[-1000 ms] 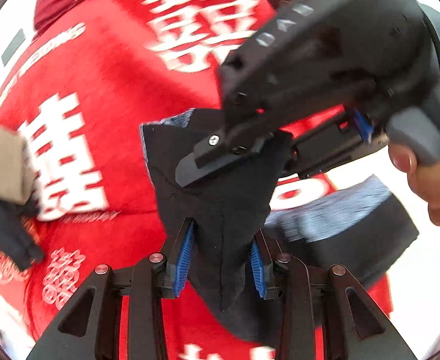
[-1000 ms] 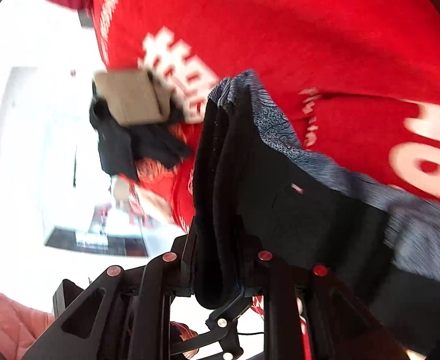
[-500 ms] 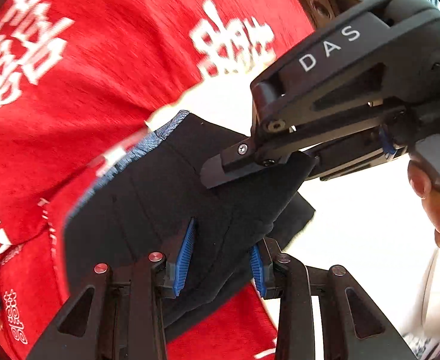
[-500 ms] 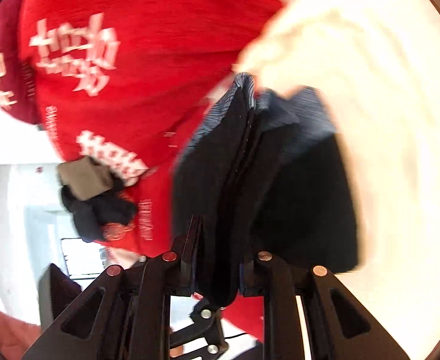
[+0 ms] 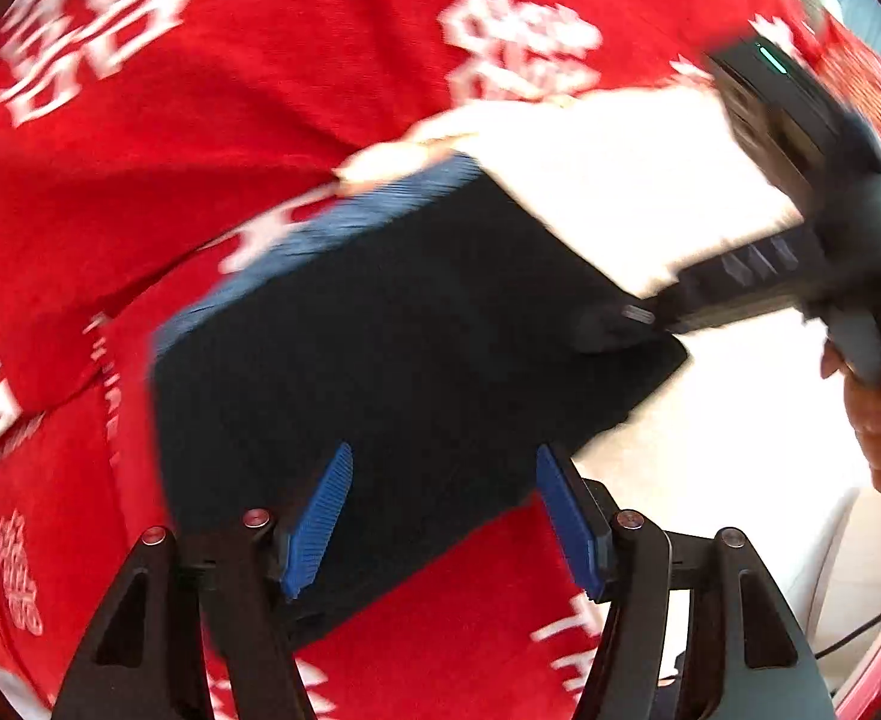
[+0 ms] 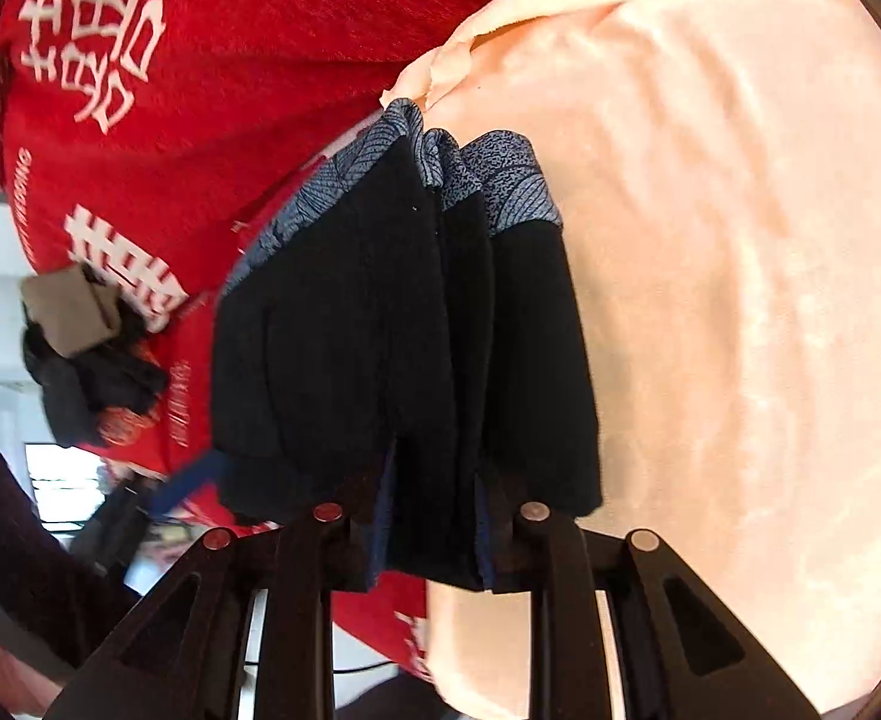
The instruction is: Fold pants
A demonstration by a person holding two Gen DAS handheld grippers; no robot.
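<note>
Bare cream cloth (image 6: 740, 300) lies open right of the folded pants (image 6: 404, 324). A clothing heap (image 6: 80, 348) blocks the red spread's (image 6: 230, 60) far edge.

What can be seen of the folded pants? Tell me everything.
The pants are black soft fabric with a blue-grey patterned band at the far end, folded into a thick layered stack. They lie partly on the red printed cloth, partly on the cream cloth. The right gripper clamps one end; the open left gripper straddles an edge.

The pants (image 6: 392, 324) were black with a blue-grey patterned band; the cloth (image 6: 200, 90) beneath was red with white characters
</note>
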